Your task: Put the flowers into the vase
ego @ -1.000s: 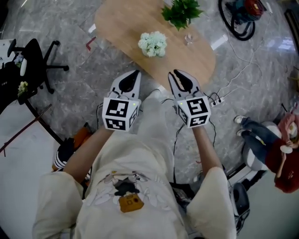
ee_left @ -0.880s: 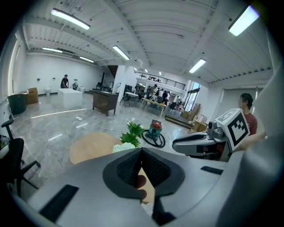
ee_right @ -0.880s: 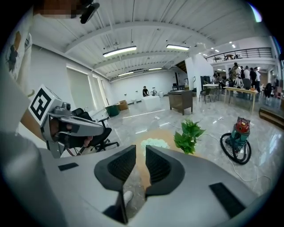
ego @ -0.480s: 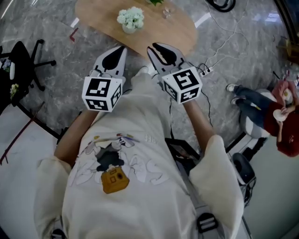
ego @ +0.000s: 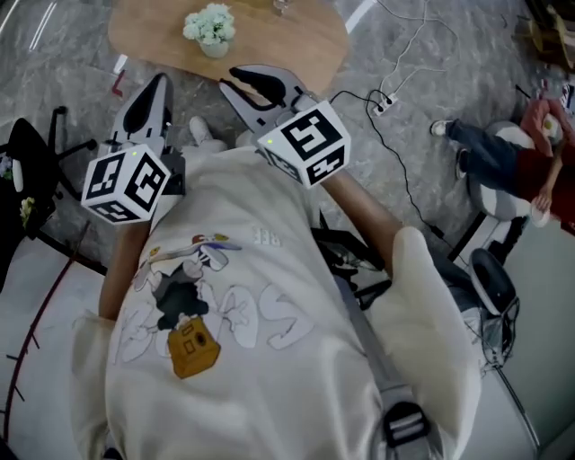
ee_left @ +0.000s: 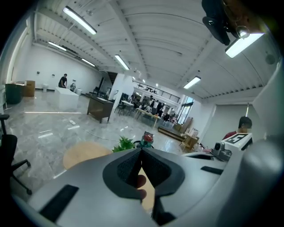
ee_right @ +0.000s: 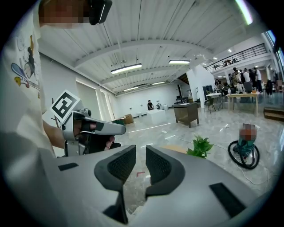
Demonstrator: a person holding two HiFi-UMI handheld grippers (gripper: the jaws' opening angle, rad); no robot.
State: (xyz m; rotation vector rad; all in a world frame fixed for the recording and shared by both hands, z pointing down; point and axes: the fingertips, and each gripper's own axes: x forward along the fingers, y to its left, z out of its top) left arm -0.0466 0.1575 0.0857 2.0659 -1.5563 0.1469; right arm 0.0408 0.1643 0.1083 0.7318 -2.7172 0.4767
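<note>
Flowers (ego: pixel 208 23) sit upright on the worktop (ego: pixel 301 45), whether in the vase I can't tell; left tool (ee_left: pixel 141 150) shut, right tool (ee_right: pixel 140 151) narrowly parted, both empty.

The person wore a loose cream T-shirt (ego: pixel 269 225) with short, wide sleeves (ego: pixel 422 296). Its front carried a cartoon print (ego: pixel 180 310) in grey, black and mustard yellow, beside large outlined letters (ego: pixel 260 314) in pale grey. A grey strap (ego: pixel 364 346) crossed the shirt and ended in a black buckle (ego: pixel 406 422). The left gripper (ego: pixel 160 81) and the right gripper (ego: pixel 229 79) were alike. Each had smooth light-grey moulded shells and tapering fingers (ee_right: pixel 165 170) lined with black ribbed pads (ee_right: pixel 120 165). At the rear of each sat a white marker cube (ego: pixel 305 144) printed with bold black square codes.
</note>
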